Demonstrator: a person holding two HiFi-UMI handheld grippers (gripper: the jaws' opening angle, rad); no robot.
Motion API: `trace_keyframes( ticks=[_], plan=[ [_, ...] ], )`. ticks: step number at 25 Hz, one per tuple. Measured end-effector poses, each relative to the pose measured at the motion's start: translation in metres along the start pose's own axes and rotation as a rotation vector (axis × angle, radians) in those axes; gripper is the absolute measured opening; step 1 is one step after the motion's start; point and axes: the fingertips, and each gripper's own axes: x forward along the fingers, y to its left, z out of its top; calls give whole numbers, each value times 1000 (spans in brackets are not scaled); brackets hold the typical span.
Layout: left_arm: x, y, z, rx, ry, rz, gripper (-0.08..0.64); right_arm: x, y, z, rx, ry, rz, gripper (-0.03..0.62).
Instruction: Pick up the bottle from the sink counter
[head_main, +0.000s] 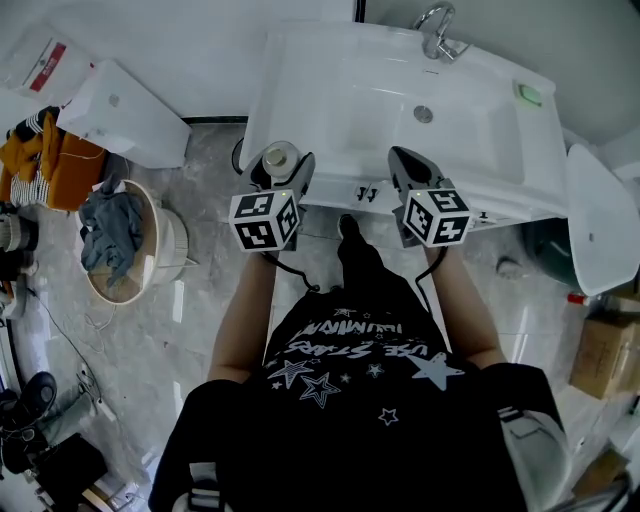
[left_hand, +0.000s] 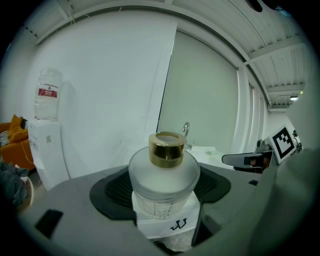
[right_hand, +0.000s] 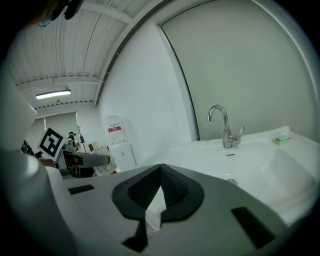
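A round frosted-glass bottle (left_hand: 164, 177) with a gold cap (left_hand: 166, 148) and a white label stands upright between the dark pads of my left gripper (left_hand: 164, 192), which is shut on it. In the head view the bottle (head_main: 277, 156) and left gripper (head_main: 280, 165) are at the front left corner of the white sink counter (head_main: 330, 95). I cannot tell whether the bottle rests on the counter. My right gripper (head_main: 402, 160) sits at the counter's front edge, right of the left one. Its jaws (right_hand: 159, 175) are shut with nothing between them.
A chrome faucet (head_main: 437, 30) stands at the back of the basin, with a green soap (head_main: 528, 94) at the right. On the floor to the left are a white water dispenser (head_main: 120, 110) and a basket of clothes (head_main: 120, 245). A cardboard box (head_main: 605, 352) lies at the right.
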Motion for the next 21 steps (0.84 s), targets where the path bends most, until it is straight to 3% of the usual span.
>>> trace_keyframes(
  ticks=[11, 21],
  plan=[
    [-27, -21, -11, -1, -4, -10, 347, -44, 0, -13, -9, 11, -29, 6],
    [5, -41, 0, -8, -2, 45, 347, -40, -47, 11, -27, 2, 15, 6]
  ],
)
